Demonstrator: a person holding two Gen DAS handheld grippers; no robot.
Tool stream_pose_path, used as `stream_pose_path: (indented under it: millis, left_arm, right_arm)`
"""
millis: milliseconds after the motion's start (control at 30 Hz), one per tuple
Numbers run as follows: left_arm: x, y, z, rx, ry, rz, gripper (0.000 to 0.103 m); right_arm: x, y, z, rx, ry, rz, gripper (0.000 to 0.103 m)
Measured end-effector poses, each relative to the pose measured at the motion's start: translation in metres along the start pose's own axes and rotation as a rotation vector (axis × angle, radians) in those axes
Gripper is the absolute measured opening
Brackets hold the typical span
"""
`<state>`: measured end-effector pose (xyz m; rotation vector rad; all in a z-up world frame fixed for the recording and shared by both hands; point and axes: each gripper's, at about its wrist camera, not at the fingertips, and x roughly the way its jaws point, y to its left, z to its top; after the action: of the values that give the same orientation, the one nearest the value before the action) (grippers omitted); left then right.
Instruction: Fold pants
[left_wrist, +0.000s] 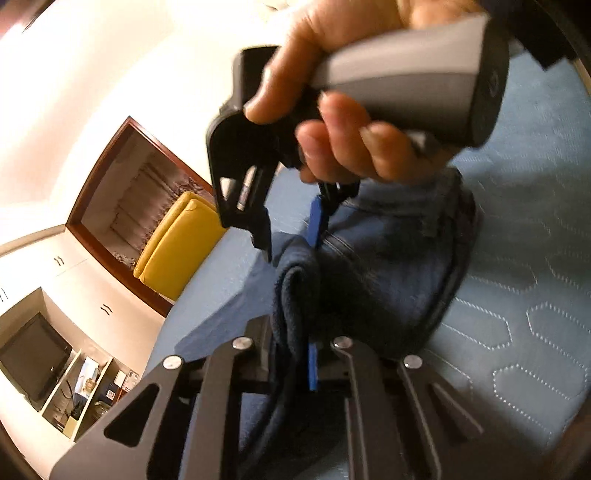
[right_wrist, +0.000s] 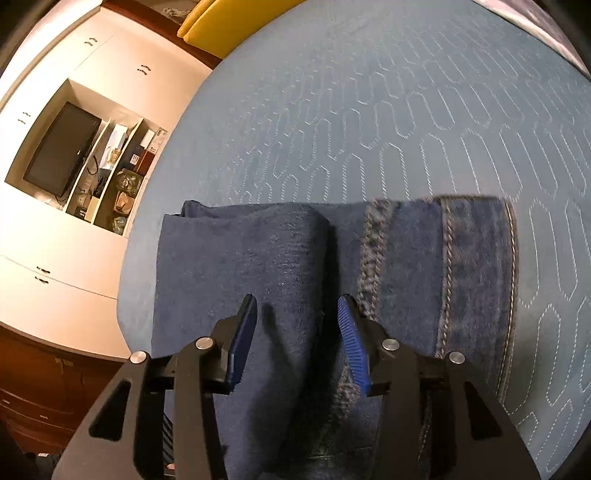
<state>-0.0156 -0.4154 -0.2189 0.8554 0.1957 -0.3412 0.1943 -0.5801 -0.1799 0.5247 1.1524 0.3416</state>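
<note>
The pants are dark blue jeans (right_wrist: 280, 266), folded and lying on the blue quilted bed cover (right_wrist: 369, 110). My right gripper (right_wrist: 297, 325) is open just above the jeans, its blue pads (right_wrist: 352, 343) spread apart over the fold. In the left wrist view my left gripper (left_wrist: 295, 354) is shut on a thick folded edge of the jeans (left_wrist: 369, 280). The right gripper (left_wrist: 291, 236), held by a hand, shows above that same fold.
The bed edge (right_wrist: 147, 229) runs along the left. Beyond it stand white cabinets with a TV (right_wrist: 62, 147) and shelves of small items. A yellow cushion (left_wrist: 177, 247) lies at the far end of the bed.
</note>
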Motion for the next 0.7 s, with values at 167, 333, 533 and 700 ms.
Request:
stream_pose_path:
  millis: [167,333,533,700]
  left_arm:
    - [-0.005,-0.001,0.001,-0.017,-0.01,0.011,0.011]
    - [-0.007,-0.028,0.006,-0.003,-0.007,0.024,0.011]
    - [-0.008,-0.038,0.042,0.061,-0.081,0.056,0.011]
    - [-0.002,-0.082,0.062,0.179,-0.117,0.008,0.011]
  right_arm:
    - [0.015,0.035,0.018,-0.044,0.036,-0.027,0.046]
    - [0.035,0.054,0.035,-0.096,0.064,-0.08,0.015]
    - [-0.015,0.053,0.043,-0.16,-0.015,-0.028,0.011]
    - [-0.047,0.008,0.038,-0.105,-0.058,-0.06,0.011]
